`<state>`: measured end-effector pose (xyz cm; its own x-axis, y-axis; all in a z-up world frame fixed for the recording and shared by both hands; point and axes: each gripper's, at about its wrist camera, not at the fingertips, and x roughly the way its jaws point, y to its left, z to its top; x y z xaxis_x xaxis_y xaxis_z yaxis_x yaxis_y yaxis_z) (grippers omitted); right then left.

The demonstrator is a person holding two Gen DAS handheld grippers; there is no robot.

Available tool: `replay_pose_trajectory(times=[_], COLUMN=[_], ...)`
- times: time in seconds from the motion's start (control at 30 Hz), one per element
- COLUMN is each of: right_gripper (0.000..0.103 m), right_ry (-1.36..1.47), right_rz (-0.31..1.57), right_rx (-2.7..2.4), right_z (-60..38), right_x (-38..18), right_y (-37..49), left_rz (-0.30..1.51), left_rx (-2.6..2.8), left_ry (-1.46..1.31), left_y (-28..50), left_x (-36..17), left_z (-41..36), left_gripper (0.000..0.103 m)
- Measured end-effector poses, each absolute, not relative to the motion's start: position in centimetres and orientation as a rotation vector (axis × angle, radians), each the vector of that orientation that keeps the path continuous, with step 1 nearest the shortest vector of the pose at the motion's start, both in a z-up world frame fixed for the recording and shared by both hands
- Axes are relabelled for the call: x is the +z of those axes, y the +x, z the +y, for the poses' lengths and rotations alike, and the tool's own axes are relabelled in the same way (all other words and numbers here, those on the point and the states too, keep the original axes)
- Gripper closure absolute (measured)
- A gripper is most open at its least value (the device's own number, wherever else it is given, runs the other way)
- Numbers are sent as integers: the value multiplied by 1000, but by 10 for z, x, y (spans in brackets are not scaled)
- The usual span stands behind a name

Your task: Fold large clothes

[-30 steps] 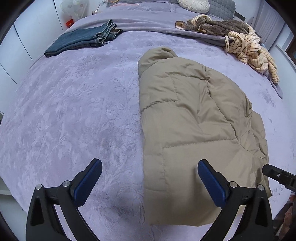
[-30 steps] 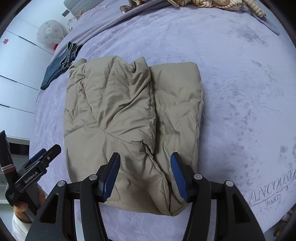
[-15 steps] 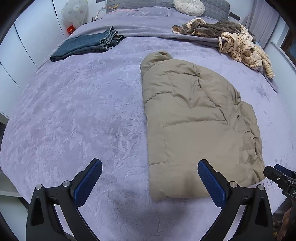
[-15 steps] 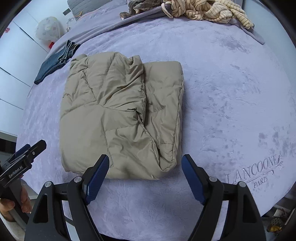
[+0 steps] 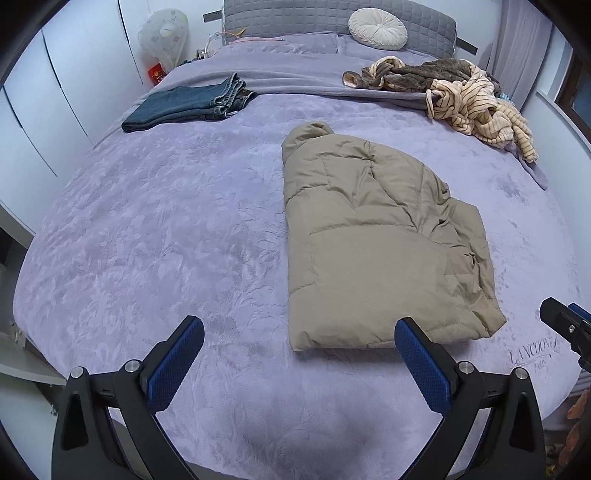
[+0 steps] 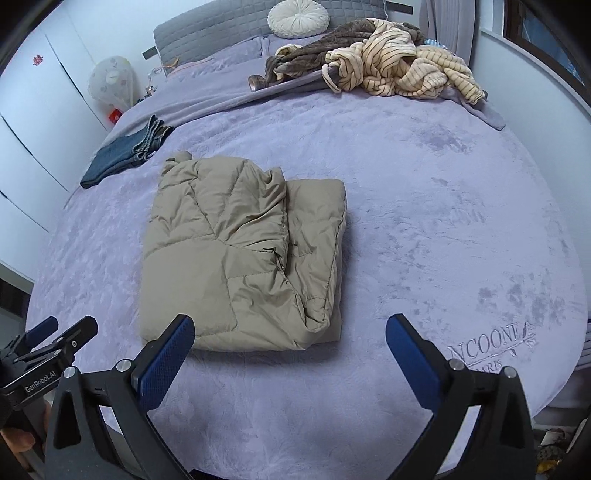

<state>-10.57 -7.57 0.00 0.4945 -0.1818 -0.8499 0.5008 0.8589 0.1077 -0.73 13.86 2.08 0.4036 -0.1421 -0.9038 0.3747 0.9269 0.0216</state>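
A tan puffer jacket (image 5: 373,240) lies folded into a compact rectangle on the lilac bed cover (image 5: 166,229). It also shows in the right wrist view (image 6: 240,254), with one layer folded over another. My left gripper (image 5: 295,354) is open and empty, held above the bed in front of the jacket's near edge. My right gripper (image 6: 288,350) is open and empty, also short of the jacket's near edge. Neither touches the jacket. Each gripper shows at the edge of the other's view.
Folded blue jeans (image 5: 188,103) lie at the far left of the bed. A heap of striped and brown clothes (image 5: 465,96) lies at the far right. A round cushion (image 5: 376,29) rests against the grey headboard. White wardrobe doors (image 5: 55,92) stand left.
Both grippers have pulled back and risen away from the jacket. The right gripper's jaws, narrow over the jacket's corner a second ago, have opened wide. The jacket stays folded.
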Motion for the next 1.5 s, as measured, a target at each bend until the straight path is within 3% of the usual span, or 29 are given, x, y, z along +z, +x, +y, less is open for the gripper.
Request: replay_pose_trajectory(times=[0.57,1.5], right_gripper=[0,0], right_ry=[257,268], right_rz=[930,918], right_rx=[-446,-453], right_z=[-47,-45], right_x=[38,42], right_y=[-141,-154], left_rz=[1024,1014], left_rx=[-297,-294], left_ry=[214,227], left_y=[-52,-64], left_x=[73,76], left_z=[159,163], left_gripper=[0,0])
